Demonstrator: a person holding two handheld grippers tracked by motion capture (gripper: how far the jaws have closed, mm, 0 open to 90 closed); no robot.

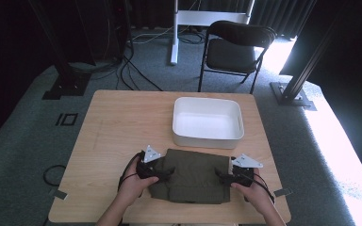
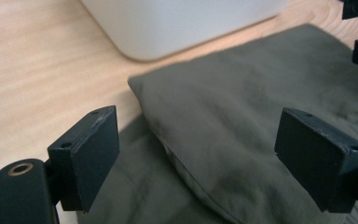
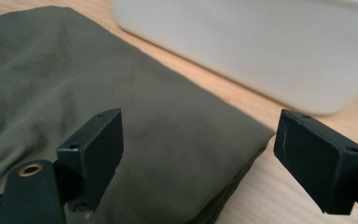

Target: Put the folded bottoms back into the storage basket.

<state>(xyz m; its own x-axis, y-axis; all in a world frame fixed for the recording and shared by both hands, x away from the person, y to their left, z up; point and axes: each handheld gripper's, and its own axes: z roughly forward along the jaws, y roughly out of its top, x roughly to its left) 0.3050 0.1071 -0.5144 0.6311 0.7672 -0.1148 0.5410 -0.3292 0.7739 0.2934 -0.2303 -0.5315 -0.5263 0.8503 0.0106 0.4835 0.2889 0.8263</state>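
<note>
Two grippers at the near table (image 1: pixel 108 122) edge, one at each side of a folded olive cloth (image 1: pixel 191 176). Left gripper (image 1: pixel 166 172) over the cloth's left edge, jaws spread, nothing pinched; fold edge lies between them in the left gripper view. Right gripper (image 1: pixel 221 178) at the right edge, jaws likewise spread, over the far right corner. Step, as judged: approach for a two-sided grasp. Next move calls for lowering until each jaw pair straddles the edge layers, then closing. White bin (image 1: pixel 208 122) just beyond the cloth, empty.
</note>
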